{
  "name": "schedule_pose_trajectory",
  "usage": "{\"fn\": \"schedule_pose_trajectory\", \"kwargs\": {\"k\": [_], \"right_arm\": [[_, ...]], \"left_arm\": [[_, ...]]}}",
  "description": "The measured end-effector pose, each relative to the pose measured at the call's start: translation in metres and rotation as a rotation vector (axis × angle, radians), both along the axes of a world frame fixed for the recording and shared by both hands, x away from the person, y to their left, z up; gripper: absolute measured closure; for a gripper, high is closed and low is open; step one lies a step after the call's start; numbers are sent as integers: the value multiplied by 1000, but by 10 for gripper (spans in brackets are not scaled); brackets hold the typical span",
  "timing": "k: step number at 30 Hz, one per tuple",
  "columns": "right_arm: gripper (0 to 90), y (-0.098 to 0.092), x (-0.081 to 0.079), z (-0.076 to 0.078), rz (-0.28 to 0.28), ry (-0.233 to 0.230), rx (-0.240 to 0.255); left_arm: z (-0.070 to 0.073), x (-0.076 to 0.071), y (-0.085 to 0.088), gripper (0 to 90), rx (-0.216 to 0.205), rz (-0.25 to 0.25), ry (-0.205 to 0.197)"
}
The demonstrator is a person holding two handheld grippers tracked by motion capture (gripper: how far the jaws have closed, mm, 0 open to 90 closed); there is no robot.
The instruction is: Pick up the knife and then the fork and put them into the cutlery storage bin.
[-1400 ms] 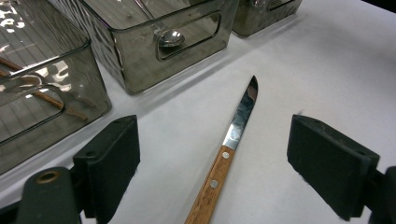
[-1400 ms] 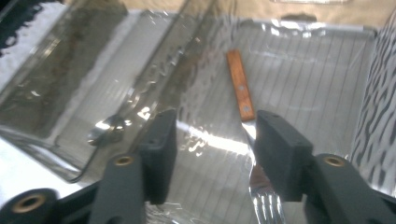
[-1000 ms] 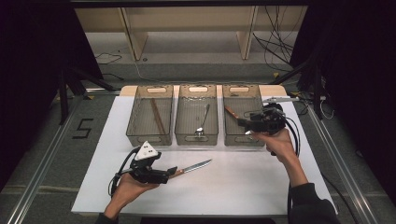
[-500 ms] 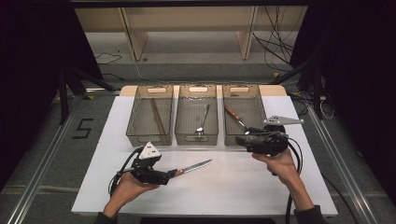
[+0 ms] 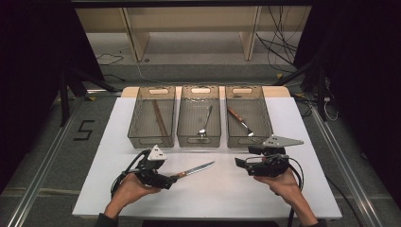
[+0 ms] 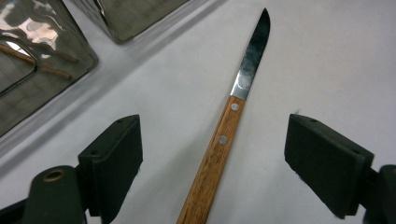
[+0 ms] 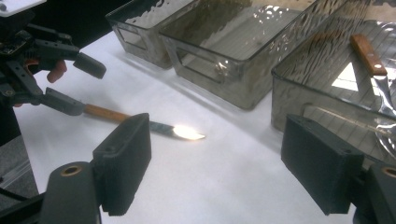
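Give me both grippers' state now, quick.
Left gripper: open, jaws either side of the wooden-handled steel knife, pads not touching it.
Right gripper: open, empty, jaws just been opening.

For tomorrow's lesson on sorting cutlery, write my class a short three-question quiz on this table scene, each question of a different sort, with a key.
1. True or false: the knife on the white table lies between the open pads of the left tongs.
2. Which of the three clear bins holds the spoon? A left, B middle, C right.
3. Fill in: the right tongs hold ____.

Key:
1. True: the wooden handle runs between the pads, and neither presses on it.
2. B, the middle bin. The left bin holds a thin brown stick, the right bin a wooden-handled knife.
3. Nothing: the jaws stand wide apart over bare table.
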State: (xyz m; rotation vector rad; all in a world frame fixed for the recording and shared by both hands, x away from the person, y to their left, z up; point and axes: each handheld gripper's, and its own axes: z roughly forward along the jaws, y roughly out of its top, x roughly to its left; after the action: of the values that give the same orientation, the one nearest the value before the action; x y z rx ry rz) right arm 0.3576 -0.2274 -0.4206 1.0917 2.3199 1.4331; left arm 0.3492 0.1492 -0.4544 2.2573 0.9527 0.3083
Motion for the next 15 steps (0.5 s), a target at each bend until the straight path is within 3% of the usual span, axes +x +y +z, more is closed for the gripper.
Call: {"fn": "schedule_pose_trajectory", "kwargs": {"k": [15], "right_arm": [[251,2,-6,-8,22,22,-10]], "left_arm": [[-3,9,-9,304,135,-75,82]]}}
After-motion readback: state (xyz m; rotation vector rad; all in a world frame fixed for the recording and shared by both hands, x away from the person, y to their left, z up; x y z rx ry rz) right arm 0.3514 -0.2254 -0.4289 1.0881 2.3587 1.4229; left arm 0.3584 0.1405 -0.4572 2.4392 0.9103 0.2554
